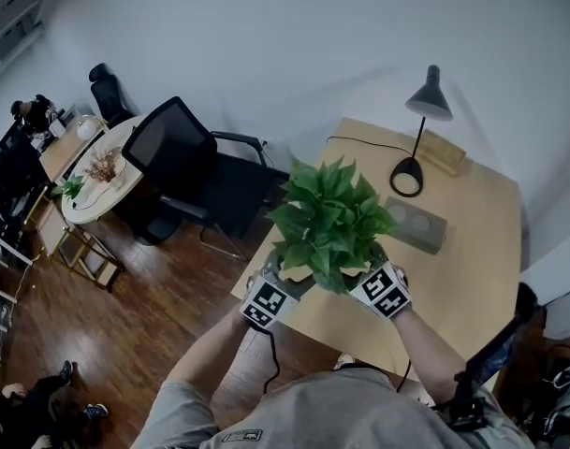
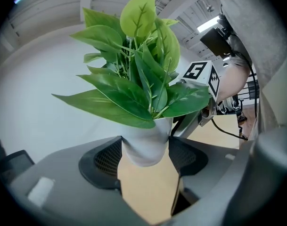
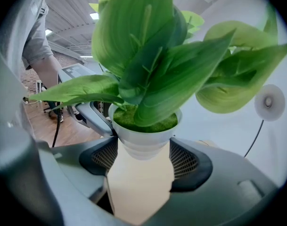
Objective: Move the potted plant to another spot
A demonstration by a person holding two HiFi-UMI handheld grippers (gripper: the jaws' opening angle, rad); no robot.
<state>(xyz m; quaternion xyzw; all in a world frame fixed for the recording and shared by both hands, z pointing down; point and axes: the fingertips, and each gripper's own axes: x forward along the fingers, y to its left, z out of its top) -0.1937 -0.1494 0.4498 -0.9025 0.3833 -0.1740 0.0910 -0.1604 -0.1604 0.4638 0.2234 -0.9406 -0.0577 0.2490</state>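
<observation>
The potted plant (image 1: 327,221), broad green leaves in a small white pot, is over the near left part of the wooden table (image 1: 472,251). Both grippers clamp the pot from opposite sides. In the left gripper view the white pot (image 2: 145,147) sits between the mesh pads of my left gripper (image 2: 145,157), which is shut on it. In the right gripper view the pot (image 3: 145,138) is likewise pinched by my right gripper (image 3: 144,149). From the head camera the leaves hide the jaws of the left gripper (image 1: 292,274) and right gripper (image 1: 364,271). I cannot tell whether the pot touches the table.
A black desk lamp (image 1: 423,120) stands at the table's far side, with a wooden block (image 1: 444,152) behind it and a grey socket box (image 1: 416,223) just right of the plant. A black office chair (image 1: 186,171) is left of the table, a round table (image 1: 97,176) beyond it.
</observation>
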